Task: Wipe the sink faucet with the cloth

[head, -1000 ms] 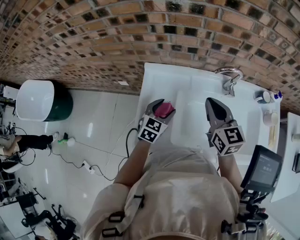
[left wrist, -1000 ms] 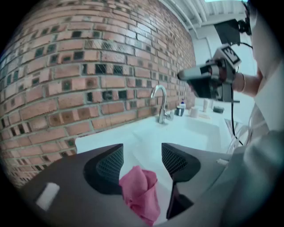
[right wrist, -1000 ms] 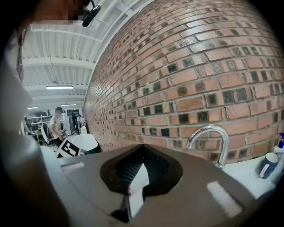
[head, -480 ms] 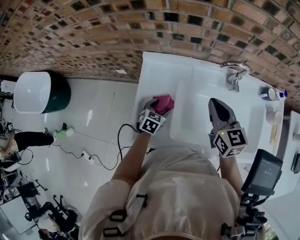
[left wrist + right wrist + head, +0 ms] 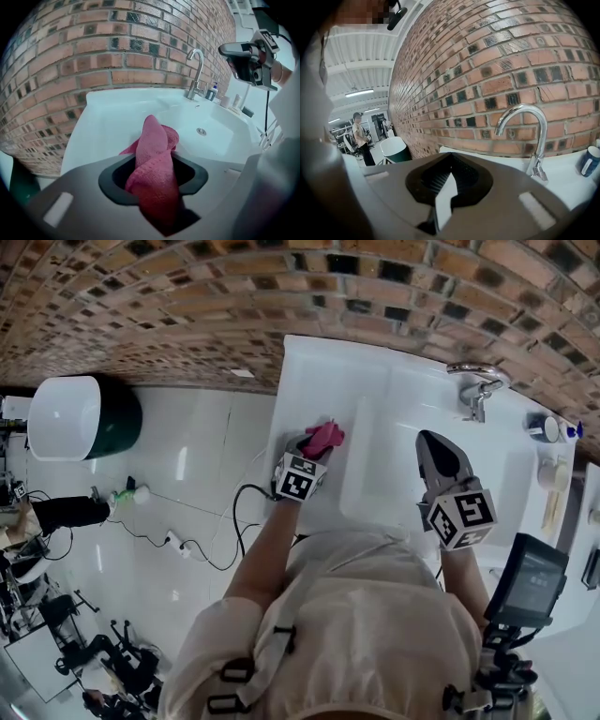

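Two claws are over a white sink [image 5: 398, 460] set against a brick wall [image 5: 187, 315]. The left claw [image 5: 312, 442] grasps a pink cloth [image 5: 153, 154]. Its jaws have just been closing, and the cloth is bunched between them, squeezed narrow at the pads and standing up in a folded peak past the tips. This claw tilts down over the flat left rim of the sink; whether the cloth touches the white surface I cannot tell. The basin's drain [image 5: 201, 131] lies ahead of this claw and to its right, and the faucet [image 5: 542, 140] stands farther off the same way, at the back edge by the wall. The right claw [image 5: 427, 439] is clenched and empty, its jaws meeting in a point with nothing between them. It hangs over the near side of the basin, well apart from the left claw. The faucet rises ahead of it and a little to its right, untouched, its chrome spout curving over toward the left. A blue cup [image 5: 589, 159] stands just right of the faucet.
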